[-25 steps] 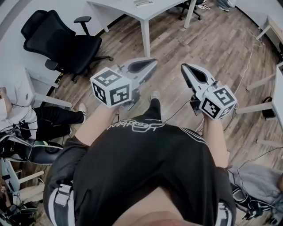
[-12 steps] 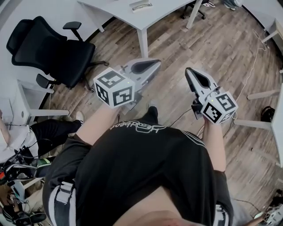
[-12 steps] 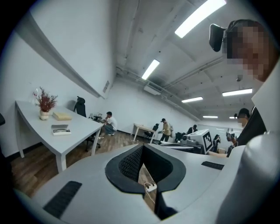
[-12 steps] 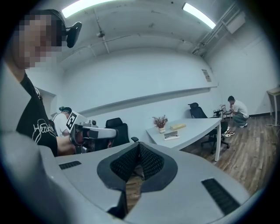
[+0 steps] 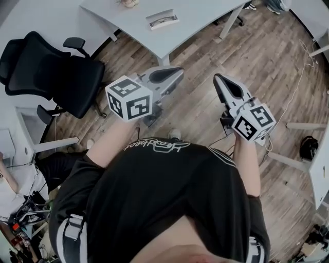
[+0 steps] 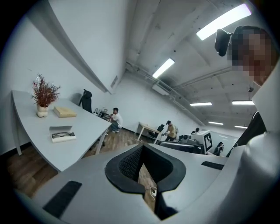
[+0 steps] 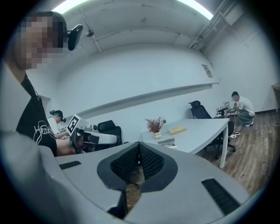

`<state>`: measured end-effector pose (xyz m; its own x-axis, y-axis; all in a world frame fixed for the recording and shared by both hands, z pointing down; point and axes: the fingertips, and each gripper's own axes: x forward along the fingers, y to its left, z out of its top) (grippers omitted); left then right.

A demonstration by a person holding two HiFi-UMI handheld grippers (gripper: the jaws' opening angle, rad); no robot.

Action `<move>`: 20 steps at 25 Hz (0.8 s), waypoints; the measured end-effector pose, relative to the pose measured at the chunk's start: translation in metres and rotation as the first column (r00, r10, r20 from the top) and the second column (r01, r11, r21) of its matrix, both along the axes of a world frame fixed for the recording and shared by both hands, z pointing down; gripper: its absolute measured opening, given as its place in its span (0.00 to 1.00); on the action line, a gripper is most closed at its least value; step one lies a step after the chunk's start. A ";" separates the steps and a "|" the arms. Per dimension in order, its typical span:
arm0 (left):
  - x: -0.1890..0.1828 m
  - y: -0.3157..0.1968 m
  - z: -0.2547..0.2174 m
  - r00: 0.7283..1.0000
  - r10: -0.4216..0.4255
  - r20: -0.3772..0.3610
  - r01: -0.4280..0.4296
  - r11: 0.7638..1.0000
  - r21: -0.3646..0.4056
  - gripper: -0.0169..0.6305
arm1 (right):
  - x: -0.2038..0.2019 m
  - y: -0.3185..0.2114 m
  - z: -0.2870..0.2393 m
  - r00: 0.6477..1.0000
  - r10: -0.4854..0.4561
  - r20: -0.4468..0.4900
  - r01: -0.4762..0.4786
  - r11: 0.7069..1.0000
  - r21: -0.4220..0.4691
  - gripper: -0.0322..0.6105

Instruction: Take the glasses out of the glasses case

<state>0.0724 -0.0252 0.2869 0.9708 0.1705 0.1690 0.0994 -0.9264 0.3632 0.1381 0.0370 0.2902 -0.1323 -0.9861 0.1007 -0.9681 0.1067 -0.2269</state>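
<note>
Across the wooden floor [image 5: 267, 56], the glasses case [image 5: 162, 19] lies open on the desk [image 5: 205, 15]; the left claw [image 5: 177, 72] and right claw [image 5: 216, 78], both pinched together and empty, probably need to reach it first.

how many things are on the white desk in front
3: a vase of dried red branches at the wall end, a tan flat box right of it, and the open glasses case in front of them. Others may lie out of frame.

Glasses case [image 5: 157, 16] lies open and flat on the grey table [image 5: 200, 13], top centre of the head view. Dark-framed glasses [image 5: 164, 21] rest inside.
</note>
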 end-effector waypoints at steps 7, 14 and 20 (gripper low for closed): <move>0.017 -0.036 0.016 0.998 -0.058 0.022 0.058 0.998 0.001 0.04 | 0.013 -0.041 0.011 0.997 -0.079 -0.014 0.079 0.997 0.004 0.06; 0.024 -0.104 0.022 0.987 -0.158 0.033 0.158 0.987 -0.016 0.04 | 0.025 -0.120 0.008 0.980 -0.199 -0.026 0.199 0.980 0.012 0.06; 0.060 -0.175 0.038 0.962 -0.262 0.073 0.265 0.964 -0.026 0.04 | 0.067 -0.200 0.022 0.955 -0.296 -0.012 0.295 0.955 -0.023 0.06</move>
<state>0.1323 -0.2002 0.3247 0.9684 -0.0830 0.2352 -0.1729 -0.9030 0.3933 0.2052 -0.1626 0.3118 -0.4158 -0.9008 0.1252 -0.8973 0.3839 -0.2180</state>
